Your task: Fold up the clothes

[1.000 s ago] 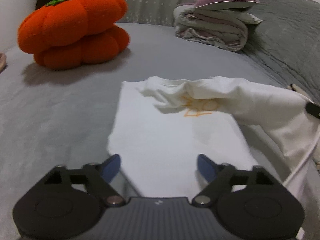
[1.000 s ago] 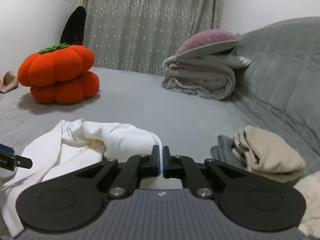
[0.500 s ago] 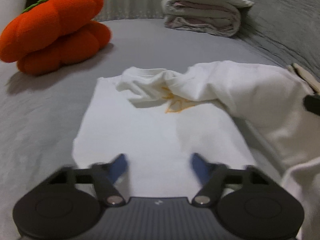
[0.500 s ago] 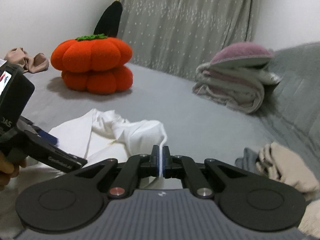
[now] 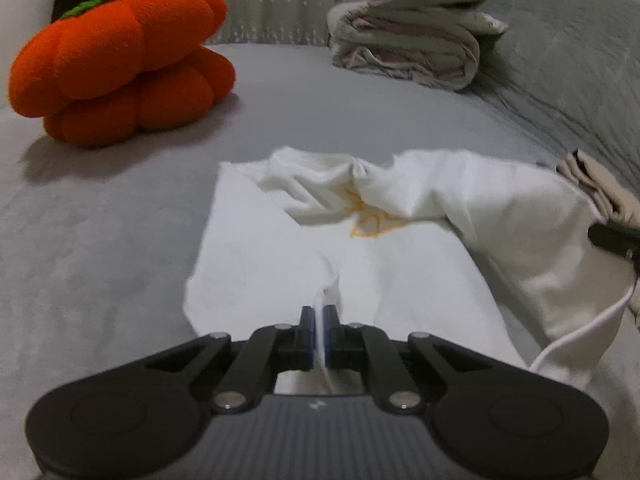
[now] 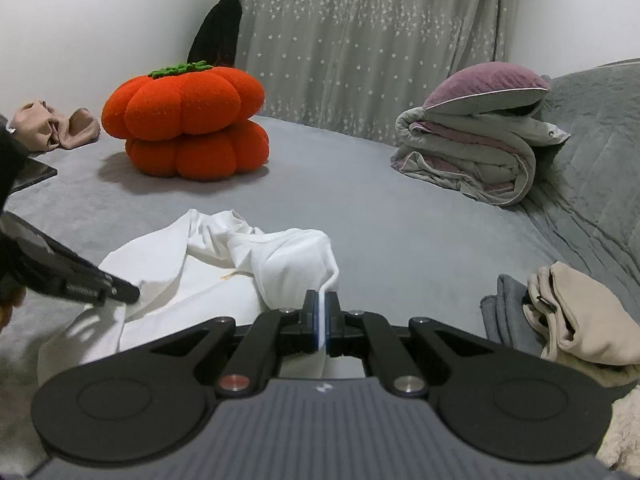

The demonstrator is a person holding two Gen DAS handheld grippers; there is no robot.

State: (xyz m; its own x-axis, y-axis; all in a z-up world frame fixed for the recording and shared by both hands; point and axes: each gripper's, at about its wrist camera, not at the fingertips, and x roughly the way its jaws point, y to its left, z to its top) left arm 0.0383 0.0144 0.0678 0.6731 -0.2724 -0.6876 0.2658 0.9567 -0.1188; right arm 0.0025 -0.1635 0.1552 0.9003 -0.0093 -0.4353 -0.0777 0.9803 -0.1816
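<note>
- Since the earlier frames, left gripper (image 5: 319, 334) is going from wide open over the near hem to pinched on it; its jaws are now meeting on a thin fold of white cloth.
- Shirt (image 5: 280, 264) is lying on the grey bed (image 5: 100, 240), left half flat, collar end bunched, with an orange print (image 5: 370, 222) showing beneath the bunch.
- Pumpkin cushion (image 5: 120, 64) is sitting well apart at far left; folded quilt (image 5: 404, 48) is resting at far right of the bed.
- Right gripper (image 6: 320, 322) is clamping the shirt's right side, as in the earlier frames, and lifting it so that side is draping off the bed.
- Judged step: both near-edge grips are being taken for a fold across the body; task looks early, as the collar is bunched and nothing is squared.
- Next move is probably calling for lifting both grips together and carrying the raised right side leftward over the flat half, keeping the hem taut.
- Beige garment (image 6: 580, 320) and a grey one are waiting at far right, beside the right gripper.
</note>
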